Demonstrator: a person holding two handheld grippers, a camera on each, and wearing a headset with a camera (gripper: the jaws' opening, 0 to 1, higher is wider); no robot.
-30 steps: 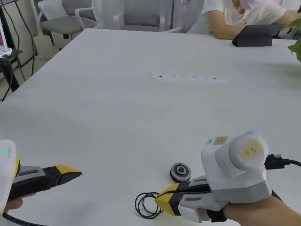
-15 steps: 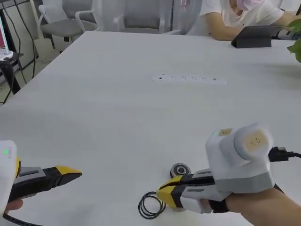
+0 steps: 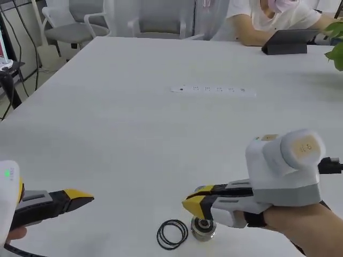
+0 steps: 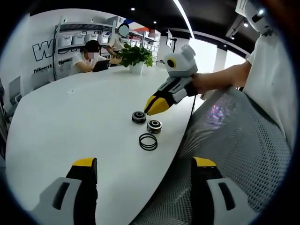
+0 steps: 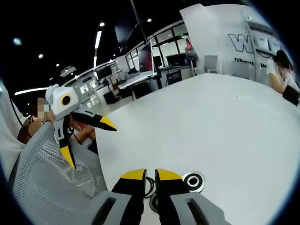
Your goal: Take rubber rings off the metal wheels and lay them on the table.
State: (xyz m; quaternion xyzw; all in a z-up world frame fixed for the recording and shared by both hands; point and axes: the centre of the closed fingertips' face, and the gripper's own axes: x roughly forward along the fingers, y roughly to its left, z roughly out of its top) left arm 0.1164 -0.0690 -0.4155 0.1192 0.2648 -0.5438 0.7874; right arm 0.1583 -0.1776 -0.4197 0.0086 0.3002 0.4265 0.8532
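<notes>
Two black rubber rings (image 3: pixel 172 233) lie overlapped on the white table (image 3: pixel 161 134), close to its near edge. A bare metal wheel (image 3: pixel 203 227) stands just right of them. My right gripper (image 3: pixel 192 206) hovers above that wheel, shut, with nothing in it. In the left gripper view the rings (image 4: pixel 148 141) lie nearest, then this wheel (image 4: pixel 154 126), then a darker-rimmed wheel (image 4: pixel 138 117) under the right gripper (image 4: pixel 154 107). The right gripper view looks down its shut jaws (image 5: pixel 149 176) at the rings (image 5: pixel 149 186) and the farther wheel (image 5: pixel 193 181). My left gripper (image 3: pixel 80 197) is open, off to the left.
A white power strip (image 3: pixel 214 89) lies across the table's middle. At the far right corner a person sits with a dark tablet (image 3: pixel 286 40) and a plant (image 3: pixel 336 45). Office chairs (image 3: pixel 69 27) stand beyond the far left corner.
My right gripper has risen and drawn back to the right, uncovering a metal wheel beside the rings. The rings and the left gripper have stayed put.
</notes>
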